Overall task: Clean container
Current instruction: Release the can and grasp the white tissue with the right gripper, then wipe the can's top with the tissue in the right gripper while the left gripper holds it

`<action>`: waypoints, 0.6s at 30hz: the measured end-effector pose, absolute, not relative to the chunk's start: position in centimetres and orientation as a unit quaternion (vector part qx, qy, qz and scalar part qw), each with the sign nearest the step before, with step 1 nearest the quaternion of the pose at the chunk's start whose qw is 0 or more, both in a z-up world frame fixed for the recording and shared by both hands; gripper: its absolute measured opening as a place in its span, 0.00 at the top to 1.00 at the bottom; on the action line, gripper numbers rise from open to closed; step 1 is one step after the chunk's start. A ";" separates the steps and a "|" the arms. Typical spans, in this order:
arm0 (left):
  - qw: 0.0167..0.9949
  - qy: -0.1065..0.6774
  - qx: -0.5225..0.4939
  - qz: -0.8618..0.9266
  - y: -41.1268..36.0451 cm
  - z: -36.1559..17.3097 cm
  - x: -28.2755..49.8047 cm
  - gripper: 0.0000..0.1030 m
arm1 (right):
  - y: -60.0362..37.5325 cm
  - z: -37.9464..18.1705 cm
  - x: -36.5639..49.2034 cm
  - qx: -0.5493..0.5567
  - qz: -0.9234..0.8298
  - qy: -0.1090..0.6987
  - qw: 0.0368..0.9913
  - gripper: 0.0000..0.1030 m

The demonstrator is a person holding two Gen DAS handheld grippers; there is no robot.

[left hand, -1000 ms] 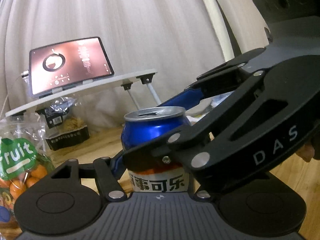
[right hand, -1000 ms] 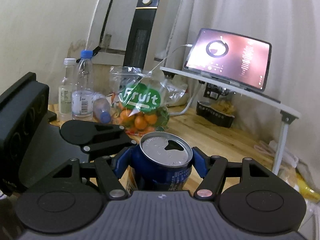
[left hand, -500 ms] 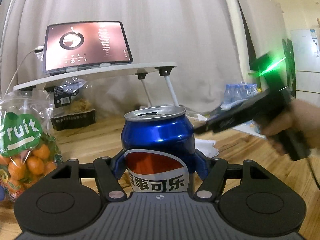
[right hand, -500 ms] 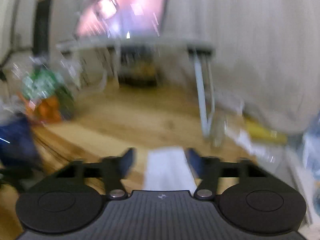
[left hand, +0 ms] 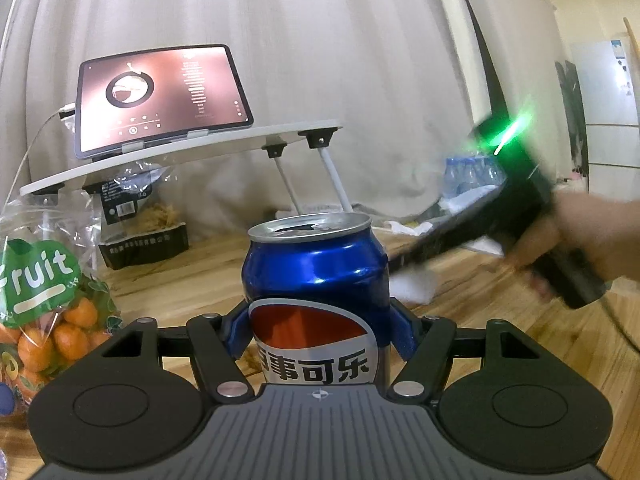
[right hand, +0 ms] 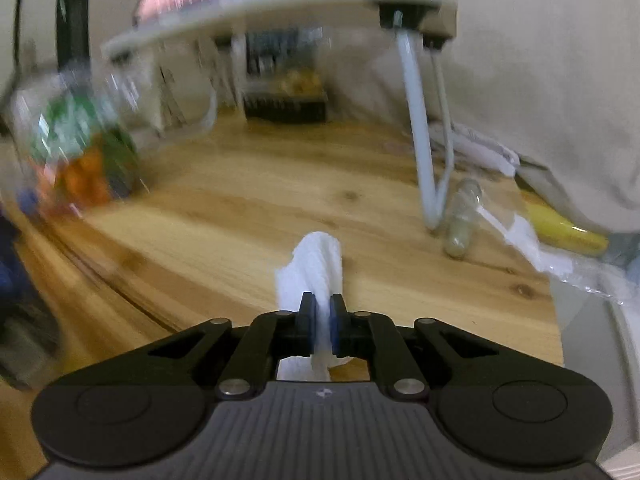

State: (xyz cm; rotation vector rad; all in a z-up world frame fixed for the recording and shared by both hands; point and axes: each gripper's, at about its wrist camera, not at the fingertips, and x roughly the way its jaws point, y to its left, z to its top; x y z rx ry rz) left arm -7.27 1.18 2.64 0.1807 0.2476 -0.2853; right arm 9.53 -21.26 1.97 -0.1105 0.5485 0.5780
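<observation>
My left gripper (left hand: 318, 328) is shut on a blue Pepsi can (left hand: 316, 284), opened at the top, and holds it upright over the wooden table (left hand: 192, 280). My right gripper (right hand: 320, 320) is shut on a white tissue (right hand: 316, 264) that sticks out ahead of the fingertips and lies on the wood. In the left wrist view the right gripper body (left hand: 520, 216) shows blurred to the right of the can, with the tissue (left hand: 412, 286) under it.
A bag of oranges (left hand: 44, 308) lies at the left. A white folding stand (left hand: 180, 156) holds a tablet (left hand: 160, 100); its legs (right hand: 420, 128) stand just ahead on the right. A small vial (right hand: 460, 220), plastic wrap and a banana (right hand: 568, 228) lie beyond.
My right gripper has let go of the can, swung right and shut on the white tissue. My left gripper still holds the can.
</observation>
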 end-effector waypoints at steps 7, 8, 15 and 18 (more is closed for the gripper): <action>0.976 0.133 0.099 -0.143 0.9 2.5 -6.9 0.32 | -20.5 9.7 0.4 0.041 0.450 0.183 0.873 0.90; 0.975 0.134 0.102 -0.143 0.7 2.5 -6.9 0.33 | -19.8 9.9 -0.6 0.034 0.463 0.182 0.867 0.90; 0.971 0.139 0.124 -0.147 0.0 2.3 -6.9 0.34 | -14.4 8.7 -4.0 -0.108 0.439 0.156 0.878 0.90; 0.971 0.134 0.129 -0.148 -0.1 2.3 -7.1 0.34 | -13.6 8.8 -4.1 -0.126 0.424 0.141 0.886 0.90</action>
